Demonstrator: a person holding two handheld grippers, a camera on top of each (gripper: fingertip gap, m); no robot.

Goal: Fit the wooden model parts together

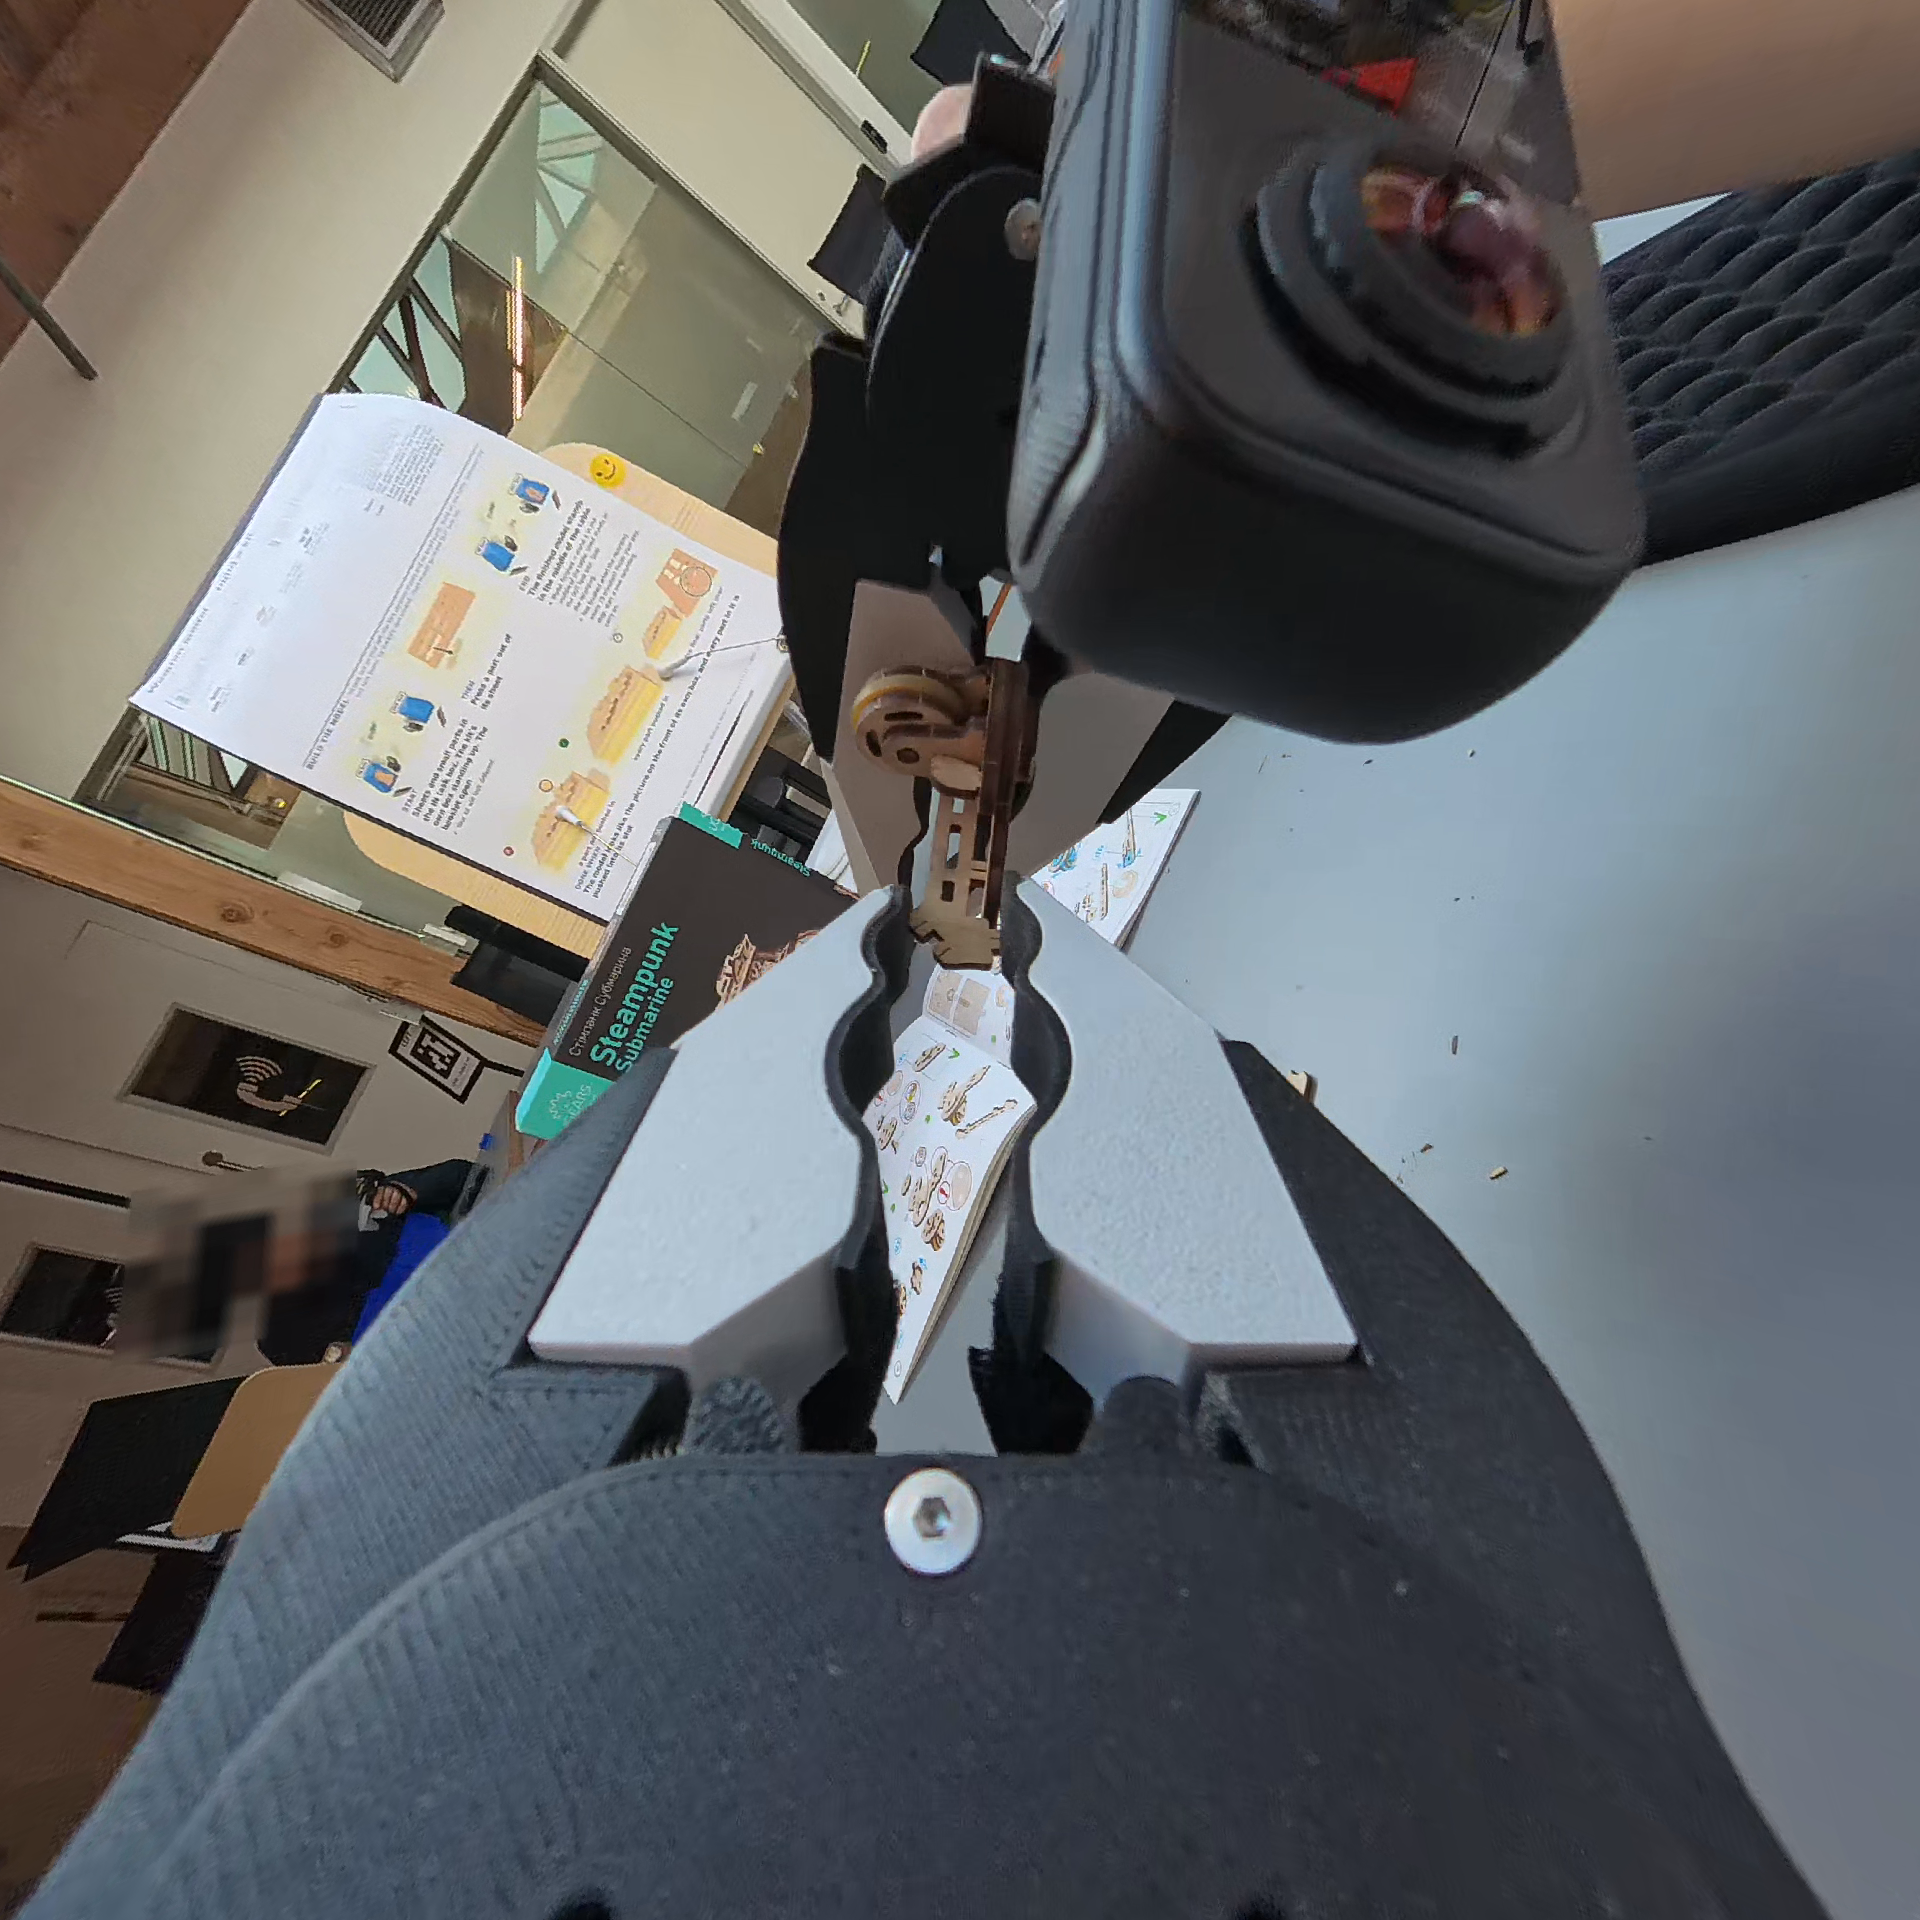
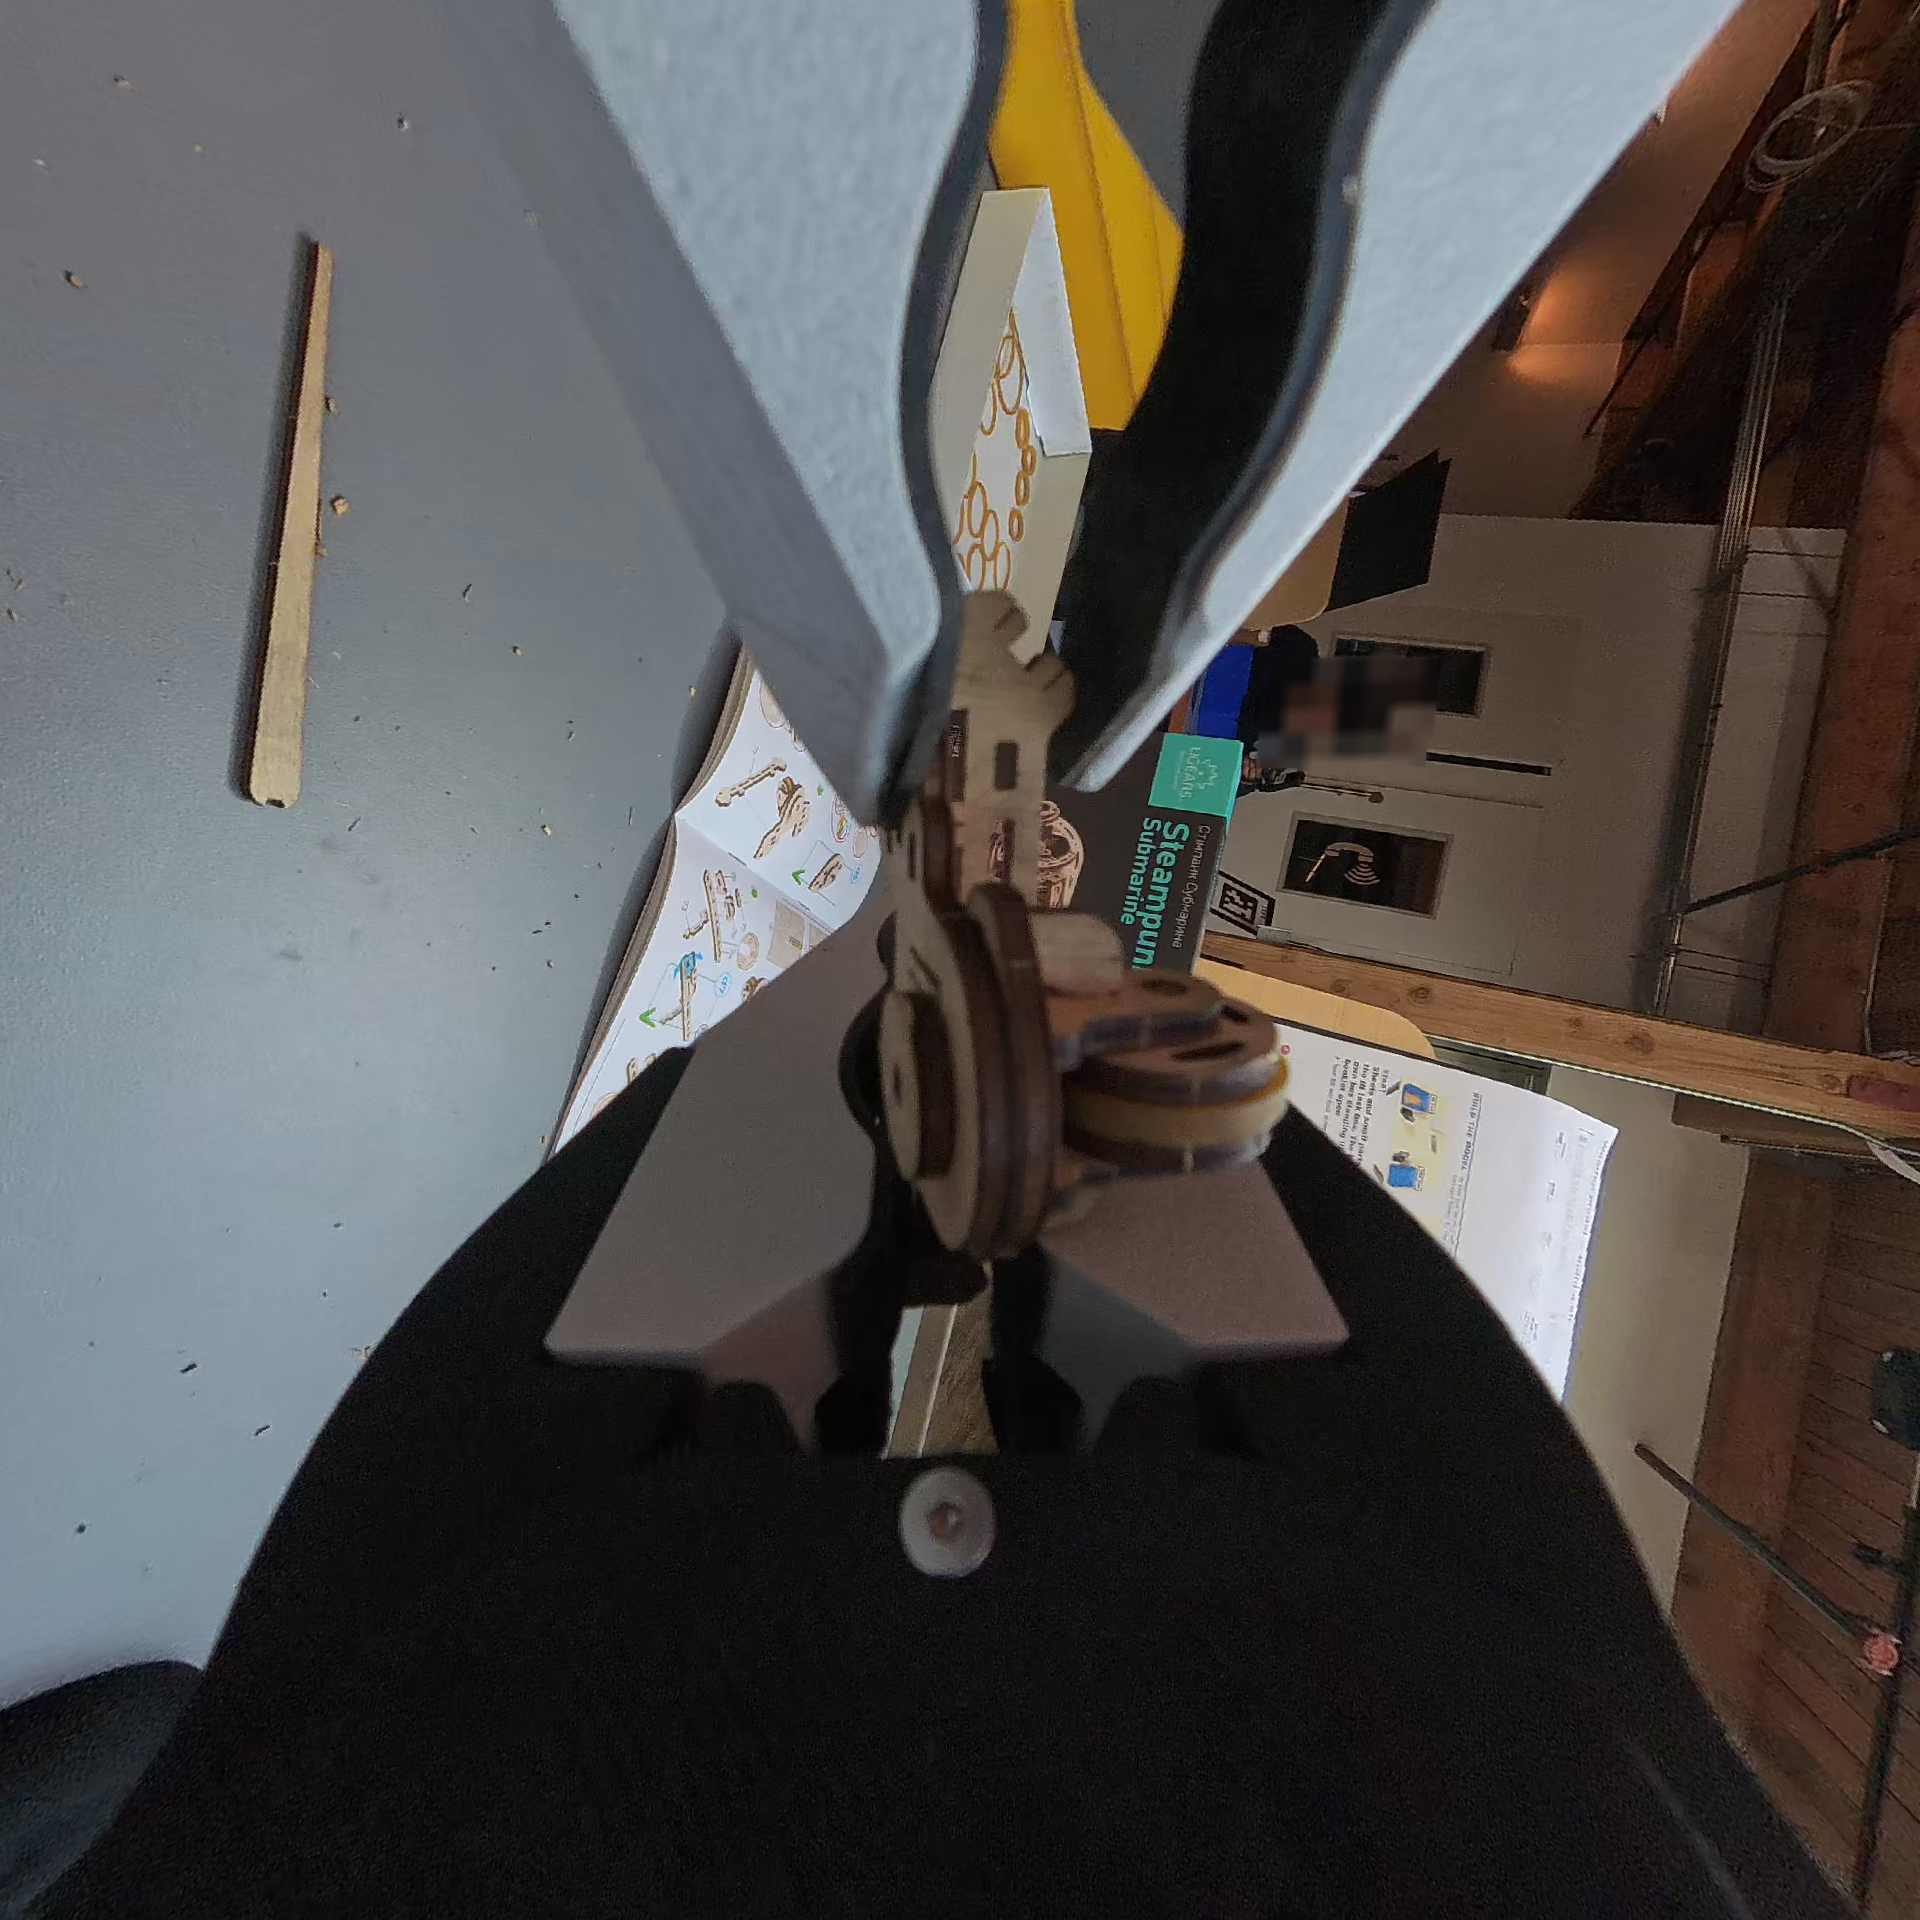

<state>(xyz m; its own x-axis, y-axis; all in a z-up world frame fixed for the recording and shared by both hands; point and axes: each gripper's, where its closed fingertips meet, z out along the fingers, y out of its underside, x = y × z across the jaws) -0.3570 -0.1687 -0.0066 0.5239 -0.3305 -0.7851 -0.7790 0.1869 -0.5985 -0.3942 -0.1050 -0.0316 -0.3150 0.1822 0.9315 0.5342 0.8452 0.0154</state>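
now both hand-held grippers meet above the table (image 1: 1558,1039): the left hand-held gripper (image 1: 951,925) pinches the notched end of one wooden assembly (image 1: 951,800), and the right hand-held gripper (image 2: 961,1236) is clamped on its disc end. if the two pull out of line, the thin notched strip could snap or slip from the pads, i judge. i count one assembly, one loose stick (image 2: 291,530), one box (image 1: 675,977), two grippers.

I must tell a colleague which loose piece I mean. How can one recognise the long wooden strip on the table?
On the grey table, left of the open instruction booklet, lies a wooden strip. Unlike the tiny chips around it, it is long, thin, straight and pale.
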